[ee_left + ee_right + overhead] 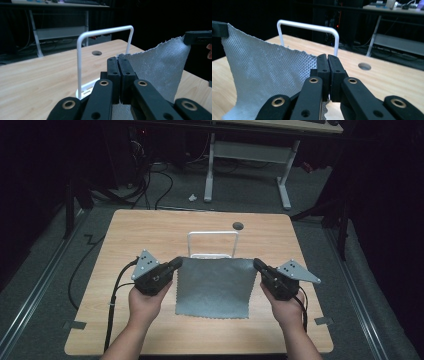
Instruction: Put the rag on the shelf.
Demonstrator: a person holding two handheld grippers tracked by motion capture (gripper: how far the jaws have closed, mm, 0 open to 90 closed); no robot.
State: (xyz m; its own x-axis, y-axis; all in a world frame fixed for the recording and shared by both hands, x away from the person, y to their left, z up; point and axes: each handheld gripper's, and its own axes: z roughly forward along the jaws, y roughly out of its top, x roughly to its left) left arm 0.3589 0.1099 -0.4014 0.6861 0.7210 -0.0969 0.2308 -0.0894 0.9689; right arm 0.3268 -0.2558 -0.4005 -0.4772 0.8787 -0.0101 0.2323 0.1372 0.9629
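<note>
Pinching the upper corners of a grey textured cloth (214,287), the left claw (176,263) and right claw (257,264) are each clamped tight, holding it stretched between them above the table (150,227), before a white wire rack (212,235).

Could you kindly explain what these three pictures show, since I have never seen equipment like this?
A person holds two hand-held black grippers, the left gripper and the right gripper. One picture looks down from above; the other two come from cameras riding on each gripper, looking along its jaws. Each gripper is shut on an upper corner of a grey textured square cloth, so it hangs stretched between them above the light wooden table. Behind the cloth stands a white wire rack with a bar across its top.
</note>
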